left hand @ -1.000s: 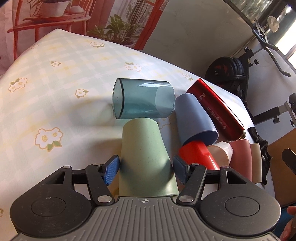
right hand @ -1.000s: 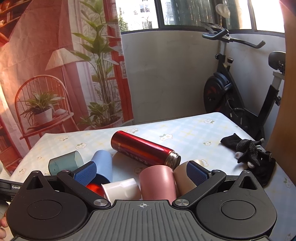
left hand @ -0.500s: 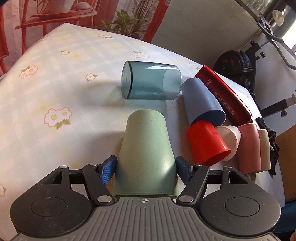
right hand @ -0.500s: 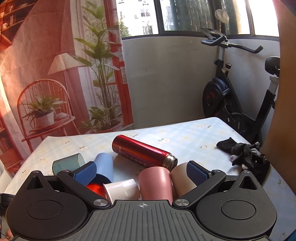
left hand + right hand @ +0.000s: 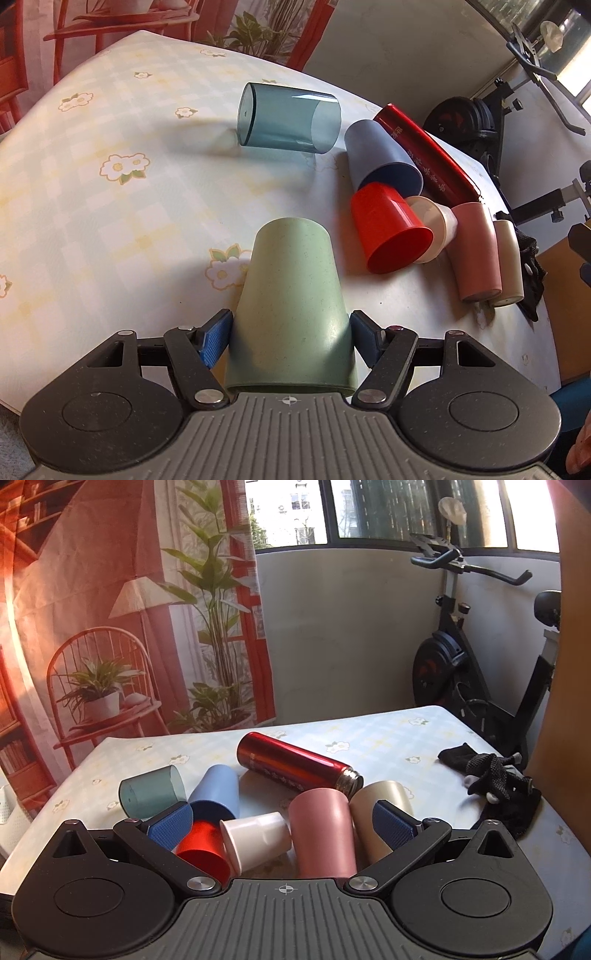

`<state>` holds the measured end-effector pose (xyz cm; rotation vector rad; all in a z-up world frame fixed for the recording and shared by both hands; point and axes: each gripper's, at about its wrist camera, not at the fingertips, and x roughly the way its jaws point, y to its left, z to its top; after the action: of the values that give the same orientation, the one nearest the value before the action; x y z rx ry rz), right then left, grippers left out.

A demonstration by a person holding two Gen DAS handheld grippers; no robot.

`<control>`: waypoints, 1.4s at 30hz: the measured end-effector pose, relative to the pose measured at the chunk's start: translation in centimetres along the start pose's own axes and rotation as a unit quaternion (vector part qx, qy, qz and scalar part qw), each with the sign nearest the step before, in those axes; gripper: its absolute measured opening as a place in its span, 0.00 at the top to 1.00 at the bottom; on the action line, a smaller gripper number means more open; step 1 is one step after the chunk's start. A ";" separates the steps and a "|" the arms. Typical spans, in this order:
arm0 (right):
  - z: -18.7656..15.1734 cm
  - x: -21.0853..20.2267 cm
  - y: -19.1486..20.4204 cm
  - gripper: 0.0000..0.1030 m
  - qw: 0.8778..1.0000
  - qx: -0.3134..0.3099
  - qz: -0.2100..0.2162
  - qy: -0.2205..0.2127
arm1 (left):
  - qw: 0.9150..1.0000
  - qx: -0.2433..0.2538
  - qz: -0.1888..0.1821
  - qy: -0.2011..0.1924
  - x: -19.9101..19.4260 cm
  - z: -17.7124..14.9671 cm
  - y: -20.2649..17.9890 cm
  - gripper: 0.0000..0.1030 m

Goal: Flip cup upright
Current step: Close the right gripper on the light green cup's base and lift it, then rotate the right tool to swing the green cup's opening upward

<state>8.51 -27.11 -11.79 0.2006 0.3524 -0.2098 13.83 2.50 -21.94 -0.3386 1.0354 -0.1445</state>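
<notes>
far wall: exercise bike (image 5: 476, 672)
far left: plant backdrop (image 5: 122, 609)
my right: black gloves (image 5: 495, 775) on the floral tablecloth (image 5: 388, 738)

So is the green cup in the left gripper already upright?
Not upright. The green cup points its closed base away from the left gripper and its rim toward the camera, held above the table.

A red-toned printed backdrop curtain (image 5: 129, 609) showing a chair, lamp and plants hangs beside a plain grey wall (image 5: 332, 635). Above it, sunlit windows (image 5: 369, 513). A black exercise bike (image 5: 465, 672) stands past the far right corner of the floral-checked tablecloth (image 5: 388, 746).
</notes>
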 end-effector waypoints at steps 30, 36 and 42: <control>-8.8 2.5 16.3 0.00 0.981 -0.148 0.115 0.049 | 0.958 0.073 0.150 -0.234 -12.3 1.8 5.4 0.20; -10.8 3.8 18.1 0.01 0.978 -0.163 0.103 0.076 | 0.953 0.062 0.167 -0.244 -13.2 0.9 6.3 0.20; -12.3 5.1 18.3 0.09 0.973 -0.184 0.096 0.099 | 0.953 0.060 0.166 -0.246 -13.3 0.6 6.4 0.20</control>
<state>13.54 -7.60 -22.08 -0.1129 0.5591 0.0701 7.40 12.30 -12.99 -0.0756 0.5727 0.1750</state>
